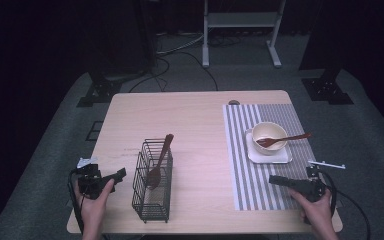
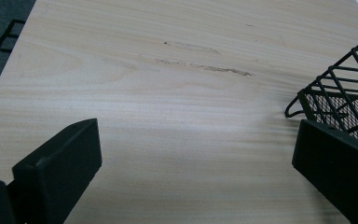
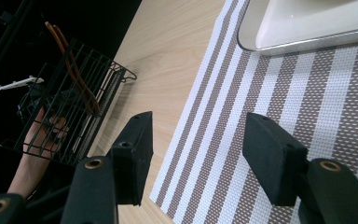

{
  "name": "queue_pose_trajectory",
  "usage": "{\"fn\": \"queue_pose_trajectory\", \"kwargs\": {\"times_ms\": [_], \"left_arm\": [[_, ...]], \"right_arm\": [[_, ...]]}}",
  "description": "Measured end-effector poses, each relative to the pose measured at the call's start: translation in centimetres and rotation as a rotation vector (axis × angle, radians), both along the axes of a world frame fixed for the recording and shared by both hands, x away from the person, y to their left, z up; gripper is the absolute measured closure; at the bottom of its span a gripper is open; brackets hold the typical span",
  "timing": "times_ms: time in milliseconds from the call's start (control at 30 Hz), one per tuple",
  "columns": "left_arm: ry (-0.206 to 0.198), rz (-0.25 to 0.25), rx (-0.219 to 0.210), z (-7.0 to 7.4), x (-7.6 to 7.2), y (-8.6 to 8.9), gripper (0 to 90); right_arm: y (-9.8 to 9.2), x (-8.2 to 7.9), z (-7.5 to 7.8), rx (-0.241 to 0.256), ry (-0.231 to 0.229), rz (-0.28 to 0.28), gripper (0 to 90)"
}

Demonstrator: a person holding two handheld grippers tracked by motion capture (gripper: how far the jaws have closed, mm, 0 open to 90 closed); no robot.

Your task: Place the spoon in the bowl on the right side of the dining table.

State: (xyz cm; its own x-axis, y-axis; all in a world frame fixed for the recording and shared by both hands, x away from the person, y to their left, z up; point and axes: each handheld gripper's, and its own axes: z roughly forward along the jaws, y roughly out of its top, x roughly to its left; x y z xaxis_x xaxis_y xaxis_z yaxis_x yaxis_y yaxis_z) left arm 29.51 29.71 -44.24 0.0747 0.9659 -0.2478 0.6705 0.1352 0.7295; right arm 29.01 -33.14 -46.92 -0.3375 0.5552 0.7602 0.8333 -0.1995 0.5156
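A black wire basket [image 1: 152,182] stands on the wooden table [image 1: 190,120] left of centre, with a wooden spoon [image 1: 159,161] leaning upright in it. On the striped placemat [image 1: 267,165] a cream bowl [image 1: 268,137] sits on a white square plate [image 1: 269,155], and a wooden fork [image 1: 286,139] rests across the bowl. My left gripper [image 1: 121,174] is open just left of the basket [image 2: 340,95], with bare table between its jaws. My right gripper [image 1: 274,179] is open over the placemat [image 3: 279,107], short of the plate [image 3: 303,28]. The basket [image 3: 72,100] and spoon [image 3: 72,67] also appear in the right gripper view.
A white metal stand [image 1: 240,30] and cables lie on the grey floor beyond the table. Black stand feet [image 1: 97,90] flank the far corners. A small dark round mark [image 1: 234,102] sits at the table's far edge.
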Motion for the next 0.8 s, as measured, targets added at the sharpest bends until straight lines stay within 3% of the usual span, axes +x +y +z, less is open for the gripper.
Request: {"fn": "queue_pose_trajectory", "kwargs": {"times_ms": [533,800], "left_arm": [[0.0,-0.002,0.0,0.0,0.0,0.0,0.2],[0.001,-0.006,0.0,0.0,0.0,0.0,0.2]], "right_arm": [[1.4,-1.2,0.0,0.001,-0.027,0.027,40.3],[1.6,-2.1,0.2,0.019,-0.073,0.013,39.9]]}}
